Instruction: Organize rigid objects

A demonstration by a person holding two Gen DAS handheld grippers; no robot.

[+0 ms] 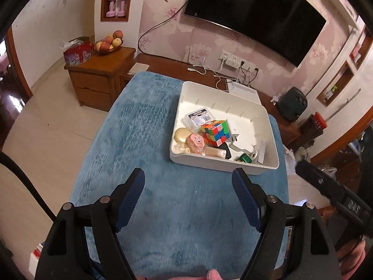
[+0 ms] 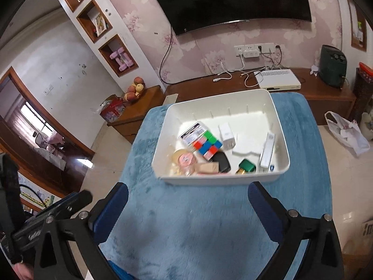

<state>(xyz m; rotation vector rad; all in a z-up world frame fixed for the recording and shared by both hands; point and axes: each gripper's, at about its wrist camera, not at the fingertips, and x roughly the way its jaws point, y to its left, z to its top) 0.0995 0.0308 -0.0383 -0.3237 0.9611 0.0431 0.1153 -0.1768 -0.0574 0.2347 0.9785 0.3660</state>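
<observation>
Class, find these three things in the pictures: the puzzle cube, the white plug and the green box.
puzzle cube (image 1: 215, 132), left wrist view, on its top face.
white plug (image 2: 226, 135), right wrist view, on its white body.
green box (image 2: 247, 166), right wrist view, on its green top.

Both views evenly lit, soft indoor daylight. Brightest source: window (image 2: 35, 121) through the doorway at left of the right wrist view, blown out. Television (image 1: 254, 11) reads near black, faint sheen only. White bin (image 2: 163, 144) walls bright, inner floor slightly overexposed at the far end. Soft shadow on the blue cloth (image 2: 186, 228) beneath the fingers. Strong fisheye bending; black vignette at corners. Right wrist view shows mild motion blur; bin contents smeared.
</observation>
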